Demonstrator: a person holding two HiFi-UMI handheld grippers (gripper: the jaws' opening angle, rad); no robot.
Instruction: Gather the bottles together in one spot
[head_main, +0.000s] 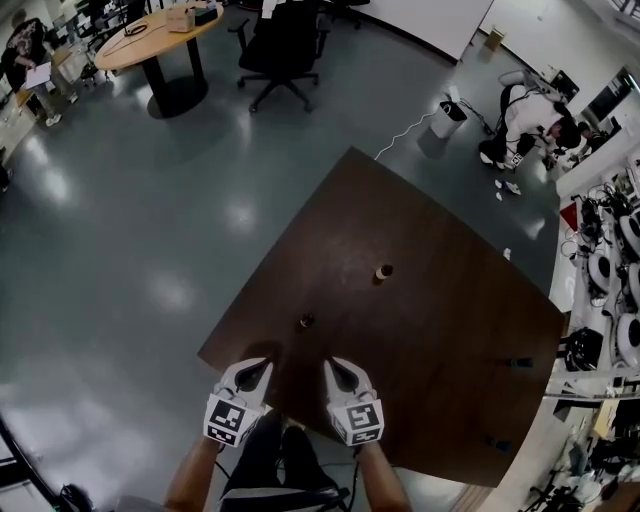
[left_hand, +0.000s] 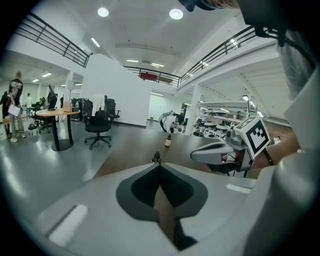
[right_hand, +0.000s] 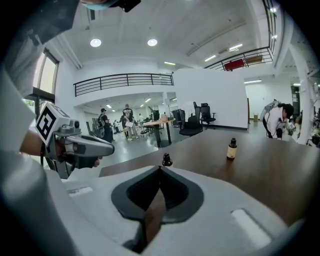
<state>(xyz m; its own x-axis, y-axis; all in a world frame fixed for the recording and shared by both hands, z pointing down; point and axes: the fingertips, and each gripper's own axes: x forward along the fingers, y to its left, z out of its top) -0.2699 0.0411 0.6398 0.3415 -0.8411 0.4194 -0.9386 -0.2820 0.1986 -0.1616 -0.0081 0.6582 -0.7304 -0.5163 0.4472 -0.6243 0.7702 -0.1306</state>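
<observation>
On a dark table (head_main: 440, 330), a black bottle (head_main: 306, 321) stands near the grippers, an amber bottle (head_main: 383, 271) farther off. The left gripper (head_main: 262, 366) and right gripper (head_main: 335, 366) hover with jaws pressed together, empty. The bottles look light, rigid and tippy, best pinched around the body.

an open office-lab: round table (head_main: 160, 35), swivel chair (head_main: 280, 50), mezzanine railing (right_hand: 122, 80), cluttered equipment bench (head_main: 612, 265).

The person is wearing dark clothes (head_main: 285, 460). The left gripper (head_main: 256, 372) and right gripper (head_main: 345, 373) are showing white, pointed shells with dark grey linings. Each is carrying 1 white cube (head_main: 228, 420) printed with black square markers at its near end.
</observation>
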